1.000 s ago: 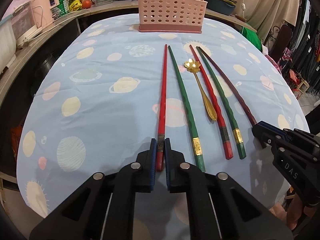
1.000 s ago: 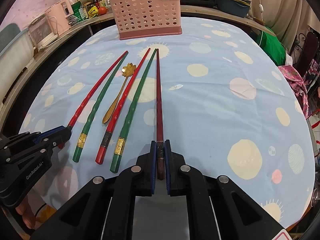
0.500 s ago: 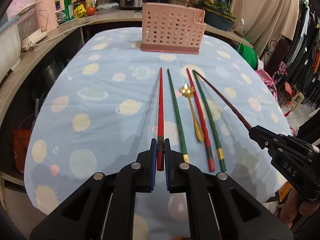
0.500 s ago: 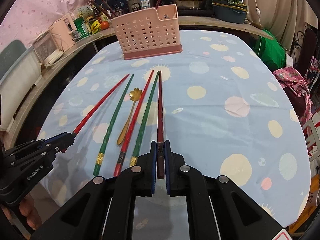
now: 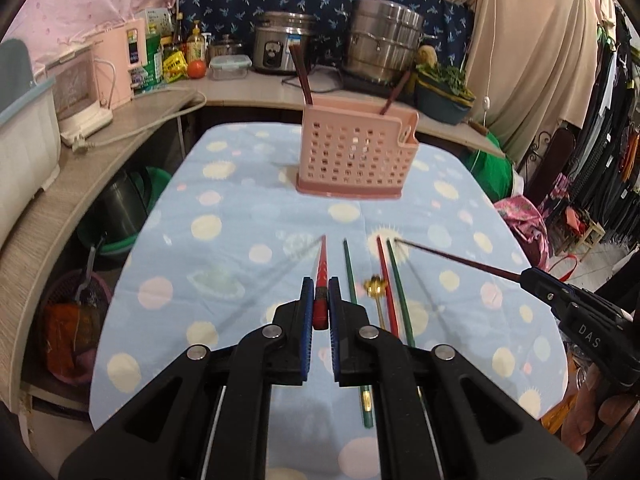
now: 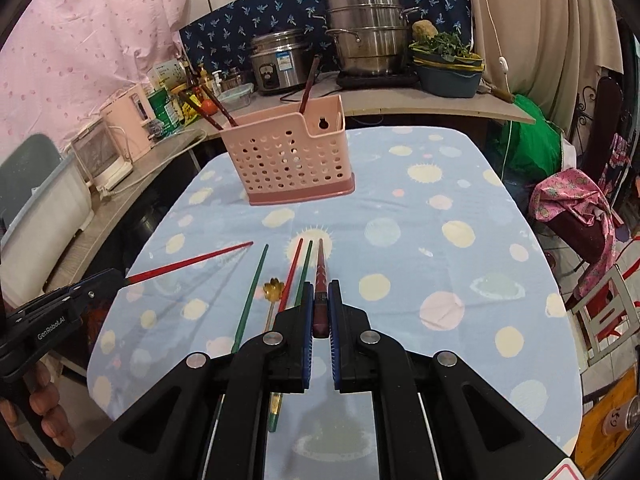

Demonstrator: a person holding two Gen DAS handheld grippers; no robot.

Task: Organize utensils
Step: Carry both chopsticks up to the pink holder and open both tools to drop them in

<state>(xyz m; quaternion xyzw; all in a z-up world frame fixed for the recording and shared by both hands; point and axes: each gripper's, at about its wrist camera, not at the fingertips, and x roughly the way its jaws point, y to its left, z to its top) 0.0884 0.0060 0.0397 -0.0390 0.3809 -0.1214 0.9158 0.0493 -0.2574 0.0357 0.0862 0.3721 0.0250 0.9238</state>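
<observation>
My left gripper [image 5: 320, 294] is shut on the thick end of a red chopstick [image 5: 322, 260], which points forward above the table. My right gripper [image 6: 320, 300] is shut on a dark maroon chopstick [image 6: 320, 266], also lifted. In the left wrist view the right gripper [image 5: 534, 280] shows at the right, and the maroon chopstick [image 5: 460, 258] slants left from it. Two green chopsticks [image 5: 350, 276] [image 5: 398, 280], one red chopstick [image 5: 384, 276] and a gold spoon [image 5: 376, 286] lie on the cloth between the grippers. The pink perforated basket [image 5: 356, 156] stands at the far end, with dark chopsticks in it.
The table has a blue cloth with pale spots [image 6: 440, 240]. A curved counter [image 5: 120, 140] wraps the left and back, carrying a rice cooker [image 5: 280, 46], steel pots [image 5: 384, 44], bottles and a pink appliance. A chair with pink cloth [image 6: 576, 208] stands right of the table.
Both grippers have risen, each lifting its chopstick off the cloth. The other utensils have stayed on the table, and the counter behind the basket has come into view.
</observation>
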